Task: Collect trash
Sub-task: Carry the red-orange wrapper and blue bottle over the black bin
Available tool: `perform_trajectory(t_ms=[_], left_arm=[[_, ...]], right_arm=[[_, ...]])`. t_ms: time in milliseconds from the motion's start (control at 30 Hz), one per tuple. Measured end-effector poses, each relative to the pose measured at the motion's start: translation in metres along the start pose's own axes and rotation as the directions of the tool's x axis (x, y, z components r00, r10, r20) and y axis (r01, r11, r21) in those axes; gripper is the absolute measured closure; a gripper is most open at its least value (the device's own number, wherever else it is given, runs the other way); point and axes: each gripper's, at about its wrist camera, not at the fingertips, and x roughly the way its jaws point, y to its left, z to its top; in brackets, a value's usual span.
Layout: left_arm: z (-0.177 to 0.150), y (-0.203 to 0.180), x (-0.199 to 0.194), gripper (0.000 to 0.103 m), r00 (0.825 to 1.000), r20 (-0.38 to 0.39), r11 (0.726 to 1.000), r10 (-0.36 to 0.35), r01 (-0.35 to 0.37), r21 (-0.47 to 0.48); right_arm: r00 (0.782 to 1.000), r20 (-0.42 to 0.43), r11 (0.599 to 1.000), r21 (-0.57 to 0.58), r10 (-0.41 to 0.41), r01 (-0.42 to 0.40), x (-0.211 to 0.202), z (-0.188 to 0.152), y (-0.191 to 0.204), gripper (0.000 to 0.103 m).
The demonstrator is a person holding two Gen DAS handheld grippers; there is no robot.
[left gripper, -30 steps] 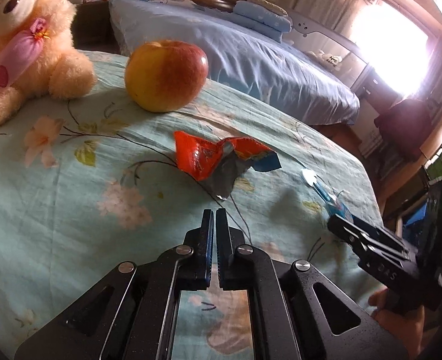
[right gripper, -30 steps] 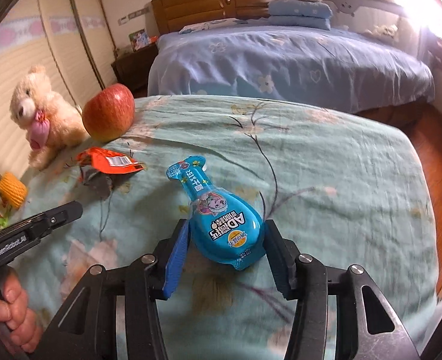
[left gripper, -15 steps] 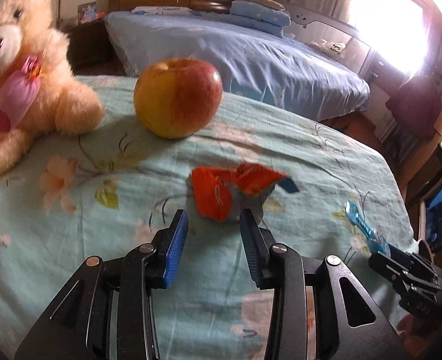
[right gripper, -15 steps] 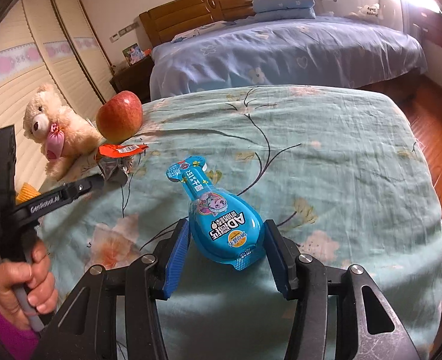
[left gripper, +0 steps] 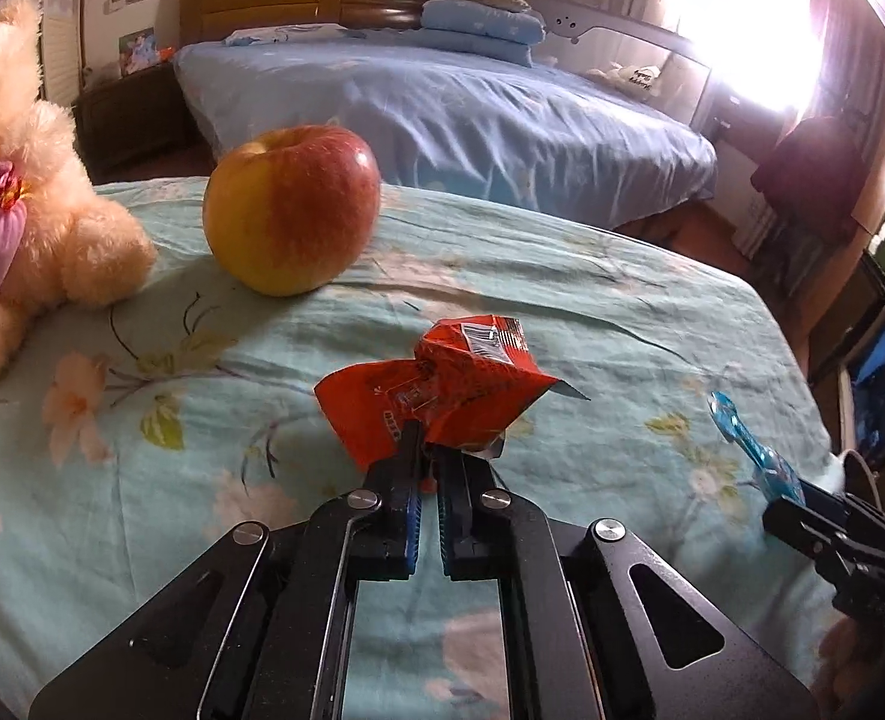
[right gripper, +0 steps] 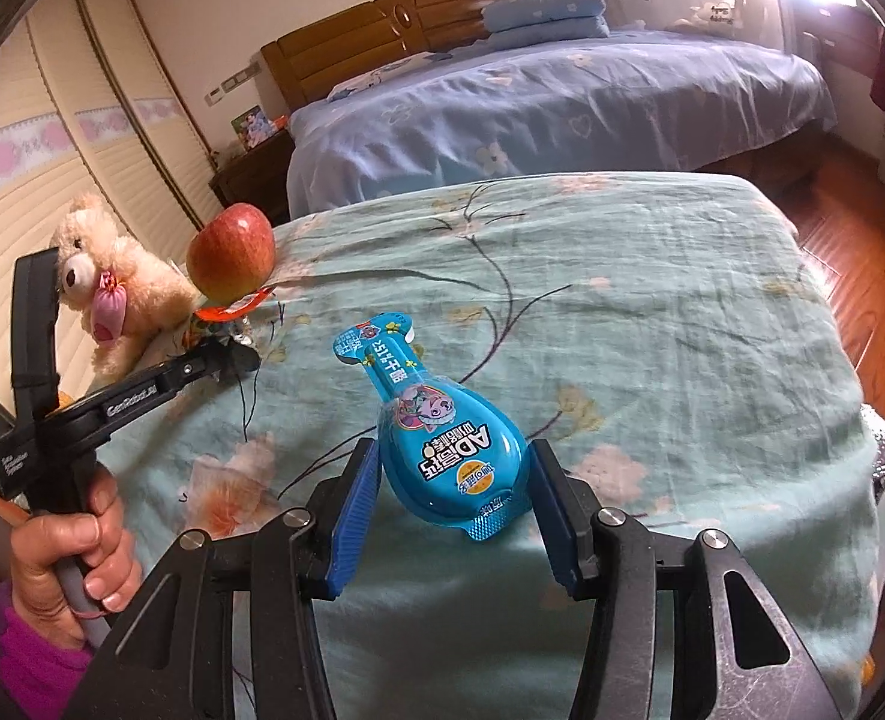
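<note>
A crumpled orange snack wrapper [left gripper: 442, 384] rests on the floral teal cloth [left gripper: 592, 312], and my left gripper [left gripper: 427, 444] is shut on its near edge. From the right wrist view the same wrapper [right gripper: 229, 309] shows at the left gripper's tips [right gripper: 232, 354], just in front of the apple. My right gripper [right gripper: 454, 480] is shut on a blue bottle-shaped drink pouch [right gripper: 442, 438], its wide end between the blue pads and its neck pointing away. In the left wrist view that pouch [left gripper: 754, 456] sticks out of the right gripper [left gripper: 790, 504] at the right edge.
A red-yellow apple [left gripper: 291, 210] and a cream teddy bear [left gripper: 22, 210] sit at the back left of the cloth. A hand in a purple sleeve [right gripper: 76, 552] grips the left handle. Beyond the surface stands a bed with blue covers [right gripper: 562, 96]; wood floor [right gripper: 862, 252] lies right.
My left gripper moved forward to the orange wrapper, opened around it, then shut on its edge. The right gripper kept hold of the blue pouch and shifted a little.
</note>
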Motion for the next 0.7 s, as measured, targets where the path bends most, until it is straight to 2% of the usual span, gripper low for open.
perform_trajectory(t_ms=[700], left_arm=[[-0.060,-0.083,-0.055,0.100,0.985,-0.048,0.984,-0.165,0.168,0.061]], right_arm=[[0.997,0.062,0.995,0.089,-0.055,0.049,-0.067,-0.042,-0.039,0.053]])
